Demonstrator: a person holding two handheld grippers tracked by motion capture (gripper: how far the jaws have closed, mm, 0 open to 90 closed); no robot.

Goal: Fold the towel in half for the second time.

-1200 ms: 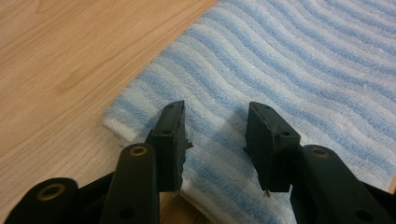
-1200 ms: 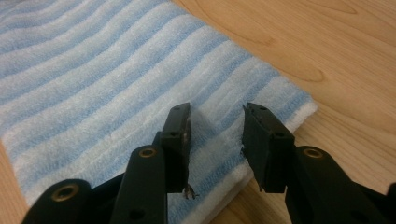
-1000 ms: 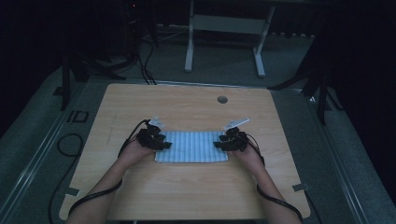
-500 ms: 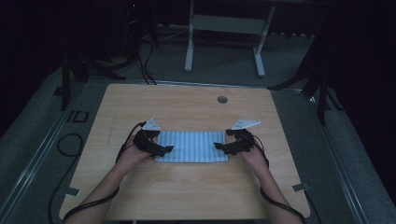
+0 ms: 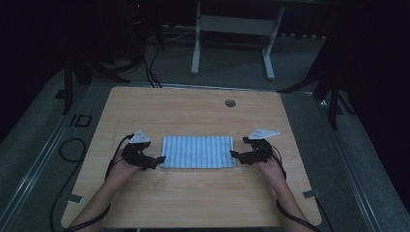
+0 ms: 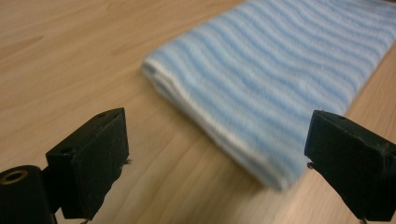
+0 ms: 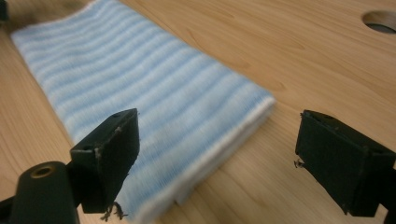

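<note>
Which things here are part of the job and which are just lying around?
In the job:
- folded striped cloth
- left tongs, open beside its left end
- right tongs, open beside its right end

Lying about:
- table hole
- white stand behind the table
- floor cables

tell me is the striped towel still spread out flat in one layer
No, the striped towel lies folded, stacked layers showing along its edge on the wooden table.
</note>
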